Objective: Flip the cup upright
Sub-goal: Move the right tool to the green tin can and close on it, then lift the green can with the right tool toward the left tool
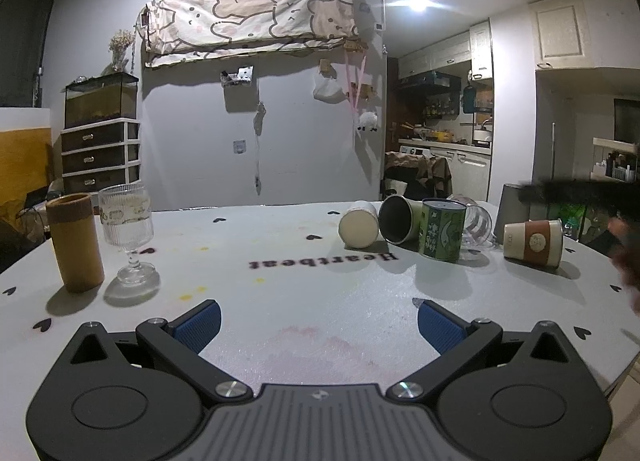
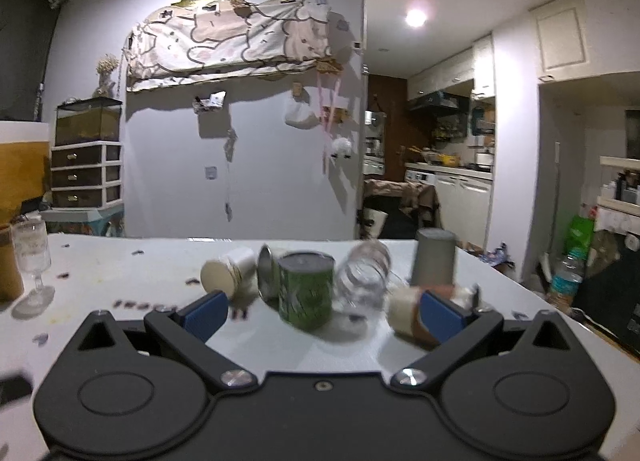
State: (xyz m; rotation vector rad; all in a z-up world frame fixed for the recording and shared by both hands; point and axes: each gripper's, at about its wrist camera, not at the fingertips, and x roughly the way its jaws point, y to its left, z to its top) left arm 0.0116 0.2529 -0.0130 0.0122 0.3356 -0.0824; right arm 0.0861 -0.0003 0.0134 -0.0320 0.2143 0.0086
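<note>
Several cups stand or lie at the far right of the white table [image 1: 304, 301]. A cream paper cup [image 1: 359, 224], a steel cup [image 1: 400, 223] and a clear glass mug [image 1: 478, 227] lie on their sides. A green patterned cup [image 1: 442, 230] and a grey cup [image 1: 510, 213] stand mouth down. A cream cup with a brown sleeve [image 1: 534, 242] lies on its side. My left gripper [image 1: 318, 321] is open and empty, well short of them. My right gripper [image 2: 324, 311] is open, its right finger [image 2: 440, 315] in front of the sleeved cup [image 2: 404, 311]; the green cup [image 2: 306, 289] is between its fingers, further off.
A tan cylindrical cup [image 1: 75, 241] and a ribbed stemmed glass [image 1: 128, 229] stand upright at the table's left. The right gripper shows blurred at the left wrist view's right edge [image 1: 580, 195]. The table's right edge drops off beyond the cups.
</note>
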